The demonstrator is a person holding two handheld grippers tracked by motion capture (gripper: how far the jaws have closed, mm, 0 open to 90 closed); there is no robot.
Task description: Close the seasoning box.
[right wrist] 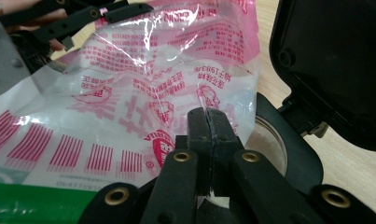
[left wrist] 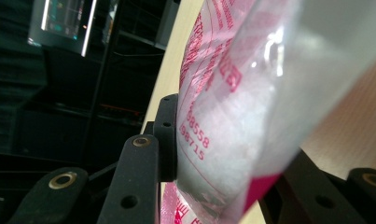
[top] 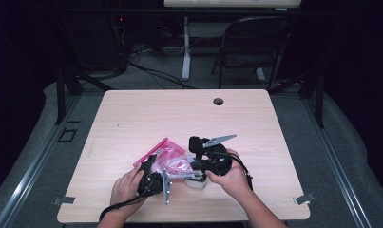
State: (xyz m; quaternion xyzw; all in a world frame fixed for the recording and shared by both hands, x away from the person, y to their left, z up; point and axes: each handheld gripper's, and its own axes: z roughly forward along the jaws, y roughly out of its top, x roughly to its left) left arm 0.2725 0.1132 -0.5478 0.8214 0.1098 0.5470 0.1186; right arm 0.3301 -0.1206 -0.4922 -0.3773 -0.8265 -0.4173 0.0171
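Observation:
A clear plastic bag (top: 172,159) printed in pink lies crumpled near the table's front edge, held from both sides. My left gripper (top: 149,166) comes at it from the left. In the left gripper view the bag (left wrist: 232,116) fills the gap between the jaws of the left gripper (left wrist: 232,154), and both pads press on it. My right gripper (top: 193,166) reaches in from the right. In the right gripper view the right gripper (right wrist: 208,119) has its jaws together, pinching a thin edge of the bag (right wrist: 143,93). The left gripper's black fingers (right wrist: 83,18) lie on the bag's far side.
A black hinged case (right wrist: 335,70) stands open just right of the bag, with a round silvery disc (right wrist: 267,137) in its base. Its lid (top: 196,142) rises behind my right gripper. The wooden table (top: 132,114) has a cable hole (top: 218,101) at the back. A folding chair (top: 255,38) stands beyond.

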